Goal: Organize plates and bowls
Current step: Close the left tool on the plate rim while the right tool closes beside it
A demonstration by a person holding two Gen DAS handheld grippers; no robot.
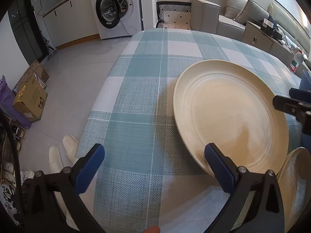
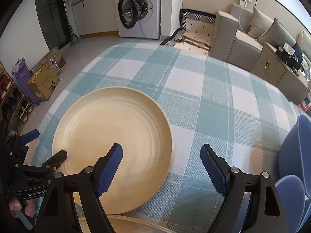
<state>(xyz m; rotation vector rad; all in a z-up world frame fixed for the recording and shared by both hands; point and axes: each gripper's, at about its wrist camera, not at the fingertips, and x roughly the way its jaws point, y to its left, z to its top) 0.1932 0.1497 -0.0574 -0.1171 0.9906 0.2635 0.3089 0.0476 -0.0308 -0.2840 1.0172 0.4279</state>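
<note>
A large cream plate lies flat on the checked tablecloth; it also shows in the right wrist view. My left gripper is open, its right finger over the plate's near-left rim, its left finger over bare cloth. My right gripper is open, its left finger above the plate's right part, its right finger over cloth. A second cream dish sits just near the plate; its rim shows at the bottom of the right wrist view. Blue dishes stand at the right edge.
The table with blue and white checked cloth ends at the left above a grey floor. The right gripper enters the left wrist view at the right; the left gripper shows at the left of the right wrist view. A washing machine and a sofa stand beyond.
</note>
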